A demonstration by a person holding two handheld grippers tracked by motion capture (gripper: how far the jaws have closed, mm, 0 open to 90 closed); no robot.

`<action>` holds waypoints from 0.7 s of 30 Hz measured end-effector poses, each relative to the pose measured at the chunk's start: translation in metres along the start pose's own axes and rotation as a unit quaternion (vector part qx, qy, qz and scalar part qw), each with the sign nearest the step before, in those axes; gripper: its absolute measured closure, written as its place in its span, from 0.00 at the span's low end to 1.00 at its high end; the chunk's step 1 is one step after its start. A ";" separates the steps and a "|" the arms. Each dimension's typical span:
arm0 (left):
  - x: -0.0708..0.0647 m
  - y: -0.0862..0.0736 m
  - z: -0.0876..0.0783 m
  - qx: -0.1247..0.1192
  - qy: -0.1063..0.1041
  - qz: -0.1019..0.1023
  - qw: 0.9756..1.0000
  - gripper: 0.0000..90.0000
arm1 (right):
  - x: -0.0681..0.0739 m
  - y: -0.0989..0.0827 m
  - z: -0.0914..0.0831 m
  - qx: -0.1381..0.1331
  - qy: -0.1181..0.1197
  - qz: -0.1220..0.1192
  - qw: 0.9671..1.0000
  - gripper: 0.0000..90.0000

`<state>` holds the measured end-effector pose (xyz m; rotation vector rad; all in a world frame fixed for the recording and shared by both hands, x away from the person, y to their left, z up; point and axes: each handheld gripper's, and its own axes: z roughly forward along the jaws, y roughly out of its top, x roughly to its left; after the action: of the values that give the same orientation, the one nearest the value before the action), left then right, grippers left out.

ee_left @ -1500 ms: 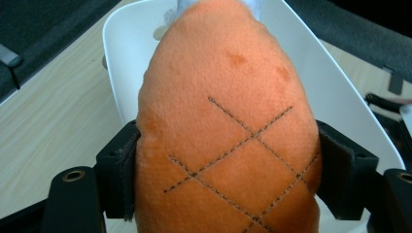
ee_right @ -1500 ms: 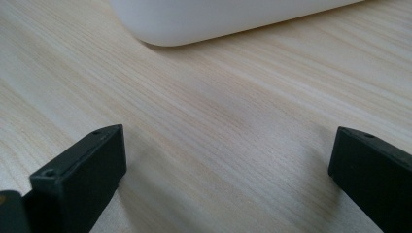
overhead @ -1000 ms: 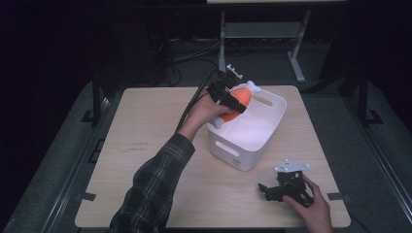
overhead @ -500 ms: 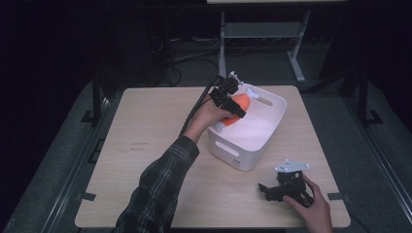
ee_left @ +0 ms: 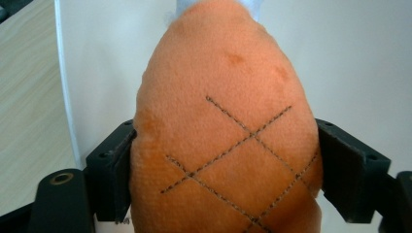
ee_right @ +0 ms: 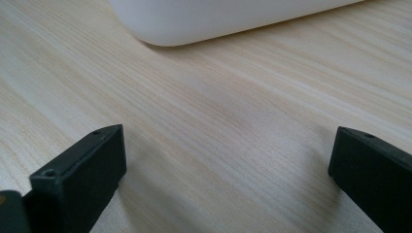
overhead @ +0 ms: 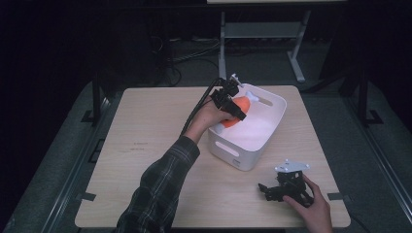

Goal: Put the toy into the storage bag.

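lowered, left hand-held gripper point(overhead: 238, 108) pads flank toy point(ee_left: 223, 145).

Quick count: one orange plush toy point(ee_left: 223, 145) with stitched crisscross lines, sitting between the left gripper's point(overhead: 232, 99) jaws. One white plastic bin point(overhead: 257, 141) right under it. Two black handheld grippers total, the right gripper point(overhead: 286, 187) being the second.

Pale wooden table point(overhead: 145, 160), metal stand point(overhead: 262, 29) behind it.

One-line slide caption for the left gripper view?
Orange plush toy between the left gripper's opening jaws, inside the white bin.
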<state>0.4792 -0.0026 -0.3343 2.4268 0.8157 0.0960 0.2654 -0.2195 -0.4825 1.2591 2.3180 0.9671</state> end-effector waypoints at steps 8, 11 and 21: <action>0.000 0.001 -0.005 -0.009 0.007 0.001 1.000 0.17 | 0.000 0.000 0.000 0.000 0.000 0.000 1.000 0.00; 0.000 0.001 -0.011 -0.013 0.009 0.005 1.000 0.17 | 0.000 0.000 0.000 -0.001 0.000 0.000 1.000 0.00; -0.003 -0.004 -0.042 -0.030 0.008 0.017 0.999 0.17 | 0.000 0.000 0.000 0.000 0.000 0.001 1.000 0.00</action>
<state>0.4650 0.0195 -0.3009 2.3872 0.7670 0.1522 0.2654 -0.2193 -0.4825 1.2621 2.3164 0.9688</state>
